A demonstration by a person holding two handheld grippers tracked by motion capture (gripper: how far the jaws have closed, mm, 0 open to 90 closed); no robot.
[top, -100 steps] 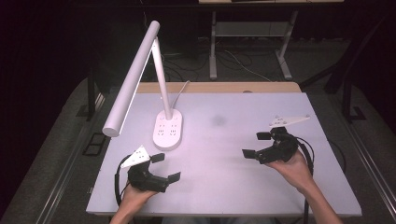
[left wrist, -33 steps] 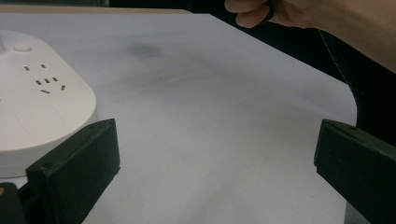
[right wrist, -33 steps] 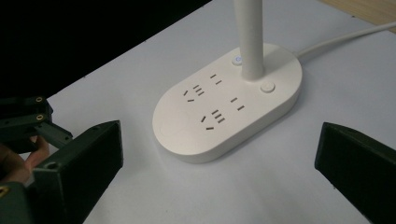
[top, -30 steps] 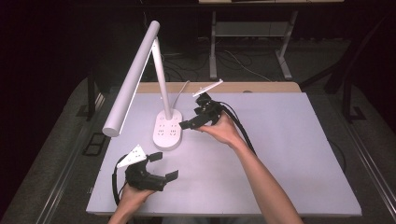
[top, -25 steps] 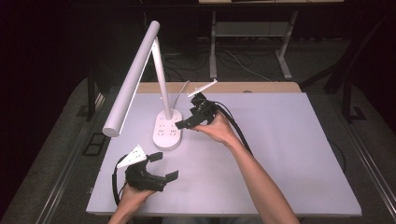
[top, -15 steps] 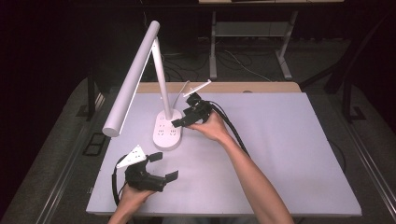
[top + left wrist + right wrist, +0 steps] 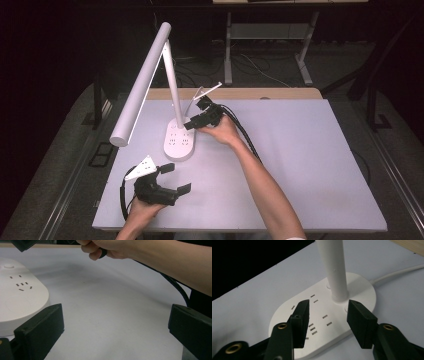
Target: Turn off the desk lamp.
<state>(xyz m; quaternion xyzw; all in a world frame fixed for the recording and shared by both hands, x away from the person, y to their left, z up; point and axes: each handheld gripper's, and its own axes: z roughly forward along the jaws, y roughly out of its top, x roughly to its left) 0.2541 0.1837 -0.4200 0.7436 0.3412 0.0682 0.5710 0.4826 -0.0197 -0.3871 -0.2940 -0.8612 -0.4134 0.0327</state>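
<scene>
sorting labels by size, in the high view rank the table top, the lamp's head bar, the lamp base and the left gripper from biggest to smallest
1. table top
2. lamp's head bar
3. lamp base and left gripper: these look alike in size, and the gripper sits nearer the camera, so I won't rank them.

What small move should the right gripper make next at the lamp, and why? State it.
Probably ease the right gripper forward toward the button by the lamp's post. Its jaws have just been closing, with nothing between them yet, and hover over the lamp base near that post. The left gripper rests apart, open.
</scene>
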